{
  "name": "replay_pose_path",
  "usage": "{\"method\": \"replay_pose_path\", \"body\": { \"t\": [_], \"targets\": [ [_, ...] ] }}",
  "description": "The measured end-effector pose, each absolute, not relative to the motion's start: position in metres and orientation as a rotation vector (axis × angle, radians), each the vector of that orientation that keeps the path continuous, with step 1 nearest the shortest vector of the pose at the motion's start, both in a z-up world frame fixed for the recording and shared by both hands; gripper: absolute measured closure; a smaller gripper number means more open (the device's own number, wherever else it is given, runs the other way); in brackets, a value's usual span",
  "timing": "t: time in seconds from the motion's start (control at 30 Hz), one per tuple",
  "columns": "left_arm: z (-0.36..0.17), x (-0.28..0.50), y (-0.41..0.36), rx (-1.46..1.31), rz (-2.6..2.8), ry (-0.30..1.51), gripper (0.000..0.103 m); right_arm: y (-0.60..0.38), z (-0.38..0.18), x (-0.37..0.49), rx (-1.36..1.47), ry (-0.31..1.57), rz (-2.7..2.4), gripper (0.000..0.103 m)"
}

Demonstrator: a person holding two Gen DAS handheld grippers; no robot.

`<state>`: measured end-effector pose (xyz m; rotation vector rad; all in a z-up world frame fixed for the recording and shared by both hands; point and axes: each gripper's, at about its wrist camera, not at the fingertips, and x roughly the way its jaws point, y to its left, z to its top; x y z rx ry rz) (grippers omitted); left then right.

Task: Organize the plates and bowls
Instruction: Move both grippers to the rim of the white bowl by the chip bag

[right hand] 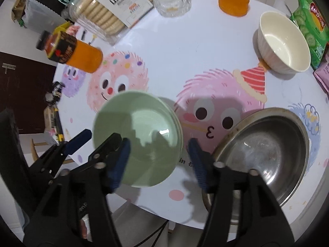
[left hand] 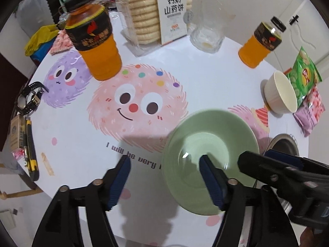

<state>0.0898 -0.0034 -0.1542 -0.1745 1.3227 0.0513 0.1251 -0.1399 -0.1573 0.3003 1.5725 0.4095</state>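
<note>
A green plate (left hand: 209, 160) (right hand: 136, 142) lies near the table's front edge; in the right wrist view a second rim shows under it. My left gripper (left hand: 165, 180) is open, its right finger over the plate's bowl and its left finger over bare table. My right gripper (right hand: 159, 160) is open, straddling the plate's right edge; it also shows in the left wrist view (left hand: 273, 162) at the plate's right. A steel bowl (right hand: 265, 154) (left hand: 284, 142) sits to the plate's right. A white bowl (left hand: 280, 93) (right hand: 283, 41) stands at the far right.
Two orange drink bottles (left hand: 96, 41) (left hand: 260, 45), a biscuit box (left hand: 158, 12) and a glass (left hand: 206, 37) stand at the back. Snack packets (left hand: 304, 76) lie at the right edge. A watch (left hand: 28, 98) and a utility knife (left hand: 30, 148) lie at the left edge.
</note>
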Motion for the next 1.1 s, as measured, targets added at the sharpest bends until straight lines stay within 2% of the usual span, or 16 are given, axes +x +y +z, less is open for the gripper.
{"method": "replay_pose_path", "body": {
  "t": [0.07,0.1,0.13,0.17,0.2,0.7,1.1],
  "targets": [
    [-0.150,0.091,-0.003,-0.189,0.046,1.314,0.016,-0.143,-0.153,0.127,0.335,1.563,0.417,0.016],
    [-0.148,0.091,-0.003,-0.193,0.043,1.313,0.014,-0.144,-0.151,0.128,0.347,1.558,0.421,0.006],
    [-0.145,0.091,-0.004,-0.191,0.041,1.313,0.009,-0.144,-0.149,0.128,0.360,1.551,0.422,0.001],
    [-0.143,0.092,-0.005,-0.185,0.035,1.310,0.002,-0.144,-0.147,0.129,0.365,1.547,0.423,0.001],
    [-0.139,0.091,-0.006,-0.178,0.031,1.302,0.000,-0.145,-0.145,0.129,0.370,1.541,0.422,0.001],
    [-0.122,0.091,-0.005,-0.196,0.007,1.292,0.000,-0.163,-0.134,0.133,0.458,1.496,0.381,0.001],
    [-0.095,0.121,-0.036,-0.111,-0.097,1.244,0.000,-0.189,-0.122,0.140,0.533,1.452,0.293,0.001]
  ]
}}
